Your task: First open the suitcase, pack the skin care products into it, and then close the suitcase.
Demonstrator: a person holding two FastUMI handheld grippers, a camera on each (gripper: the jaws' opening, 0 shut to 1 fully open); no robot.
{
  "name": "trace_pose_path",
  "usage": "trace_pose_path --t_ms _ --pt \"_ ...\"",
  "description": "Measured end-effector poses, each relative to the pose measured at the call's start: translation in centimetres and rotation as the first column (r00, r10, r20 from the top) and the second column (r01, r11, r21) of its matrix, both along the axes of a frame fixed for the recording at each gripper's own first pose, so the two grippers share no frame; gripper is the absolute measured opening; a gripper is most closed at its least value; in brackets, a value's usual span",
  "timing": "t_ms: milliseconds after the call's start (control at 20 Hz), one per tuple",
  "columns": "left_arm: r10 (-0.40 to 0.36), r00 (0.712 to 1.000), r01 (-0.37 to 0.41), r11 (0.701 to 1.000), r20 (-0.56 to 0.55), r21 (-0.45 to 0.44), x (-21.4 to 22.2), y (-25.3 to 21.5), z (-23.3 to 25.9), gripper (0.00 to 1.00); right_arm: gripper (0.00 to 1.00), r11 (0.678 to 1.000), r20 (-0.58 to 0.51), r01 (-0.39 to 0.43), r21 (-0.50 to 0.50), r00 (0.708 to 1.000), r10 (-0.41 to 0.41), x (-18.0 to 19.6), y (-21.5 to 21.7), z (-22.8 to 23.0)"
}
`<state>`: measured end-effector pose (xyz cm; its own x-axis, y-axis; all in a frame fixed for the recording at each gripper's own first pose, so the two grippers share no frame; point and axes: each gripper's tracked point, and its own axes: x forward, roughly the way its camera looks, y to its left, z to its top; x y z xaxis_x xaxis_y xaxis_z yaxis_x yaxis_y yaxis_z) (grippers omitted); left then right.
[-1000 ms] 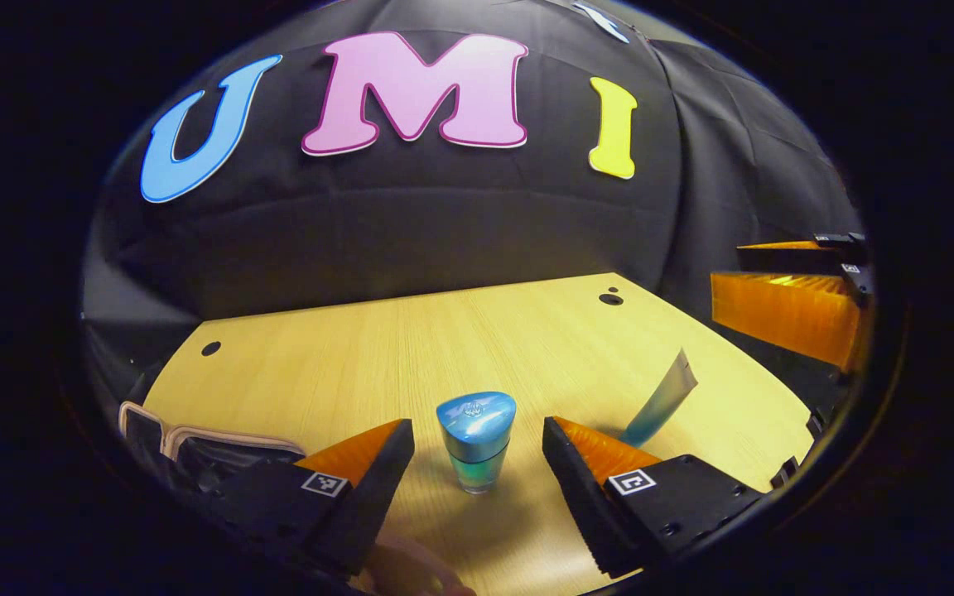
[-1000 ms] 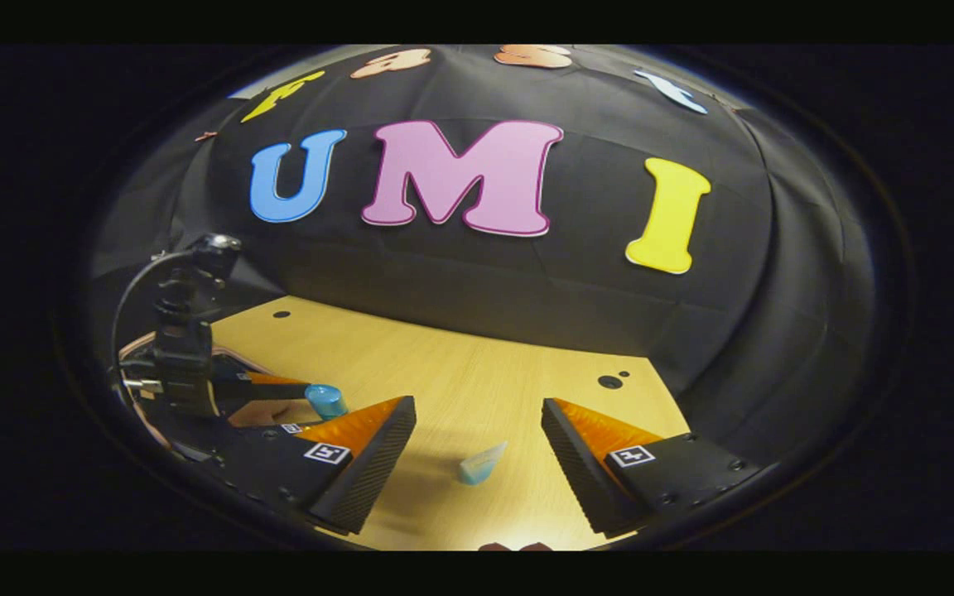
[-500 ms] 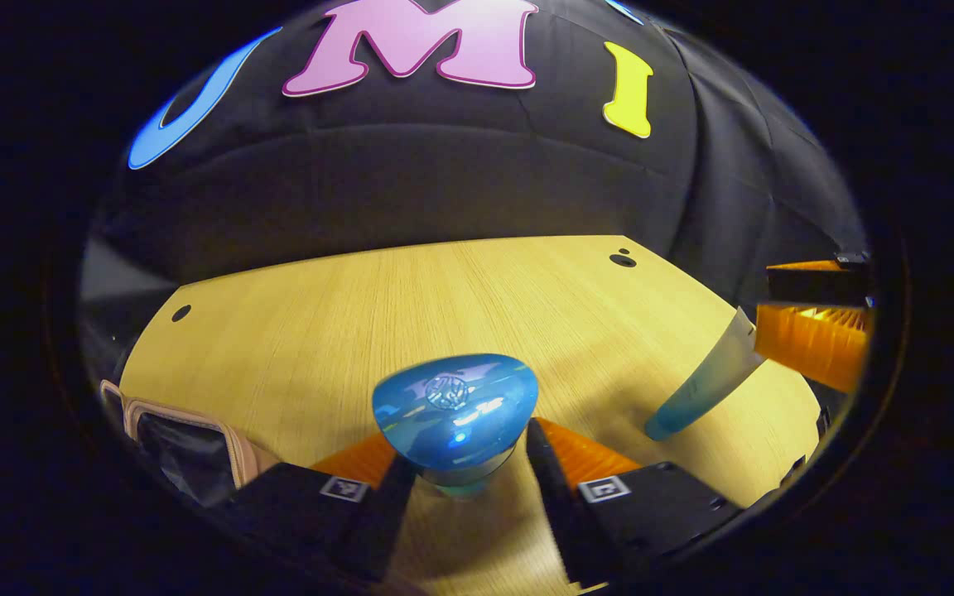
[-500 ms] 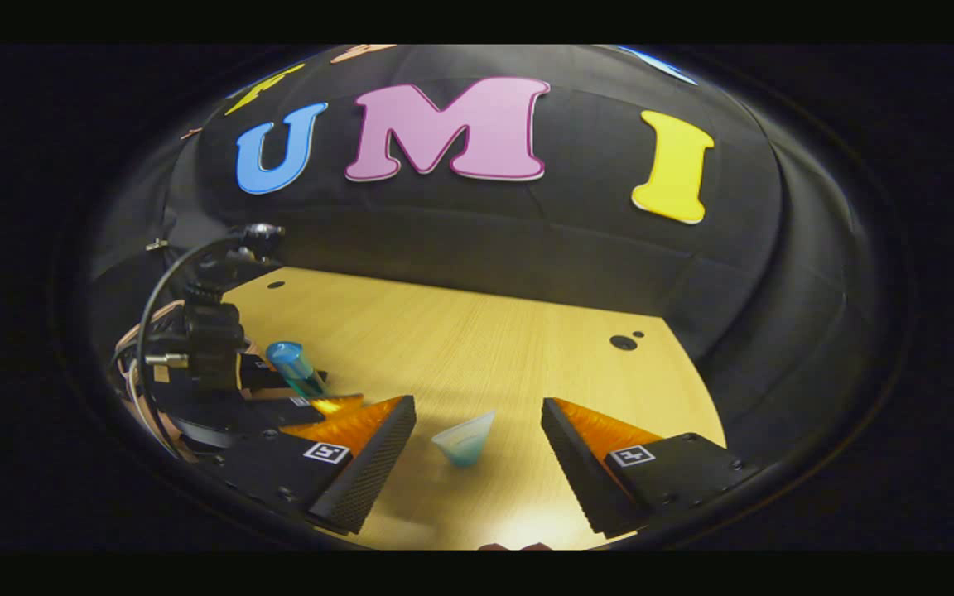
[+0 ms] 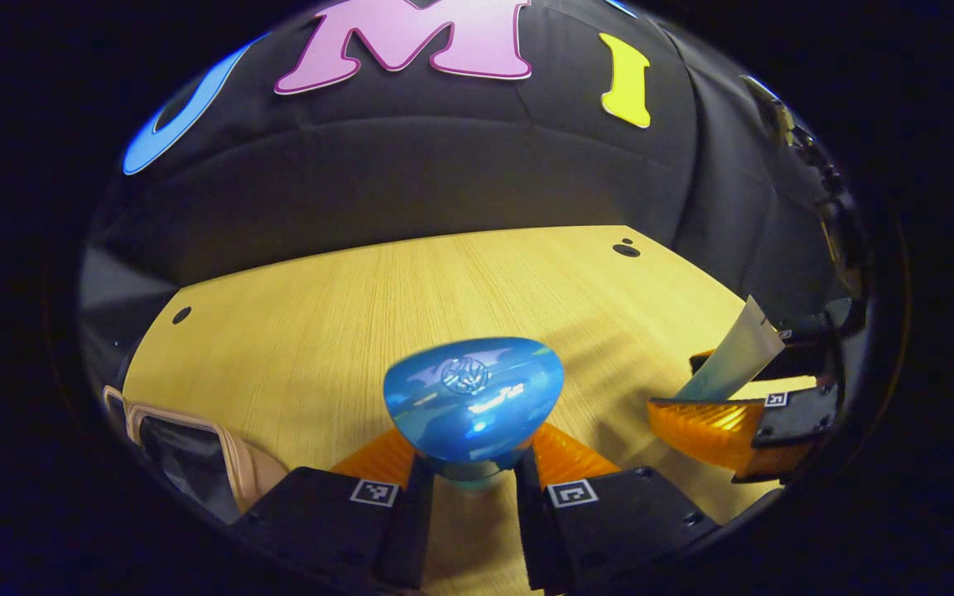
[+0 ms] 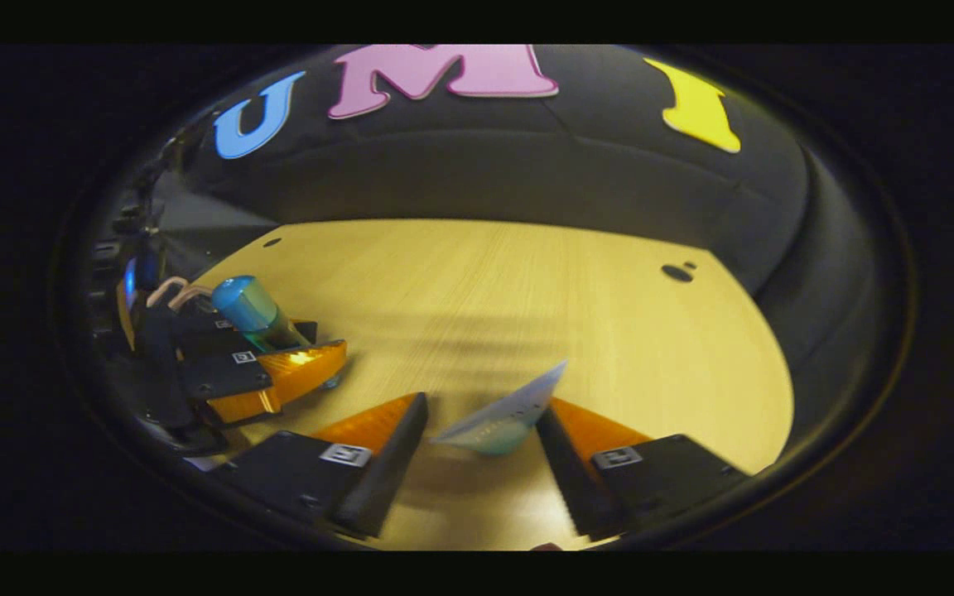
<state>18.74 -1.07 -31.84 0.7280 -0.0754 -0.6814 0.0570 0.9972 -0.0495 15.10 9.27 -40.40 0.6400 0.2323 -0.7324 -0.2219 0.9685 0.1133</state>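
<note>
A bottle with a glossy blue cap point(image 5: 474, 397) stands upright between my left gripper point(image 5: 474, 484) fingers, which are shut on its teal body just under the cap. That bottle point(image 6: 249, 308) and the left gripper point(image 6: 278, 377) also show at the left of the right gripper view. A pale tube with a teal end point(image 6: 503, 414) lies slanted between the fingers of my right gripper point(image 6: 481, 430), touching the right finger; the jaws stand apart around it. In the left gripper view the tube point(image 5: 734, 356) rises from between the right gripper's point(image 5: 713, 393) orange fingers.
The suitcase point(image 5: 187, 439), beige-rimmed with a dark inside, lies open at the lower left, at the wooden table's point(image 5: 320, 314) near left corner. Small round holes mark the table's far corners point(image 5: 626, 249). Black cloth walls the back and right.
My left gripper closed on the blue-capped bottle. My right gripper came down over the tube, and its jaws narrowed slightly around it.
</note>
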Motion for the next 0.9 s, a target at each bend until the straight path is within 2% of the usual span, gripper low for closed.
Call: trace_pose_path --t_ms 50,150,200,250,300,400,450,500,550,650,750,900 --pt "-0.003 1.000 0.003 1.000 -0.001 -0.001 0.0 0.0 0.0 0.51 0.36 1.000 0.018 0.023 -0.009 1.000 -0.023 0.8 -0.6 0.7" --pt "-0.009 1.000 0.009 1.000 -0.009 -0.004 0.1 0.0 0.0 0.51 0.39 0.998 0.024 0.053 -0.028 0.998 -0.053 0.9 -1.2 0.7" --pt "-0.016 1.000 0.016 1.000 -0.019 -0.005 0.2 -0.1 0.0 0.51 0.22 0.998 0.014 0.055 -0.017 0.998 -0.055 0.8 -1.1 0.8" --pt "-0.027 0.999 0.027 1.000 -0.030 -0.008 0.2 -0.1 0.1 0.51 0.36 0.999 0.015 0.047 -0.017 0.999 -0.047 0.6 -1.2 1.1" --pt "-0.037 0.998 0.036 0.999 -0.045 -0.023 0.1 -0.2 0.3 0.51 0.20 0.999 0.023 0.036 -0.023 0.999 -0.036 0.4 -1.3 1.6" --pt "-0.053 0.997 0.048 0.996 -0.064 -0.074 -0.1 -0.6 1.3 0.47 0.33 1.000 0.044 0.005 -0.021 0.999 -0.004 -0.1 -0.8 2.9" --pt "-0.061 0.997 0.057 0.995 -0.052 -0.076 -0.2 -0.4 2.4 0.47 0.18 1.000 0.063 -0.010 -0.019 0.998 0.012 -0.5 -0.5 3.9" --pt "-0.078 0.997 0.076 0.995 -0.030 -0.063 -0.3 -0.2 4.0 0.46 0.18 1.000 0.083 -0.025 -0.018 0.996 0.026 -1.3 -0.2 5.2" --pt "-0.101 0.995 0.100 0.994 -0.019 -0.050 -1.2 0.6 5.4 0.49 0.25 0.999 0.103 -0.036 -0.015 0.994 0.038 -1.8 0.2 6.4" --pt "-0.127 0.992 0.126 0.990 -0.009 -0.070 -2.7 2.0 8.4 0.49 0.25 0.998 0.144 -0.059 -0.004 0.988 0.059 -3.0 1.3 9.1" --pt "-0.114 0.993 0.108 0.986 -0.042 -0.126 -5.7 4.6 10.9 0.43 0.25 0.997 0.186 -0.076 0.006 0.980 0.073 -3.6 2.3 11.5" --pt "-0.065 0.986 0.044 0.989 -0.152 -0.142 -9.8 10.6 12.6 0.46 0.25 0.997 0.240 -0.076 0.003 0.968 0.073 -4.4 3.4 14.3"
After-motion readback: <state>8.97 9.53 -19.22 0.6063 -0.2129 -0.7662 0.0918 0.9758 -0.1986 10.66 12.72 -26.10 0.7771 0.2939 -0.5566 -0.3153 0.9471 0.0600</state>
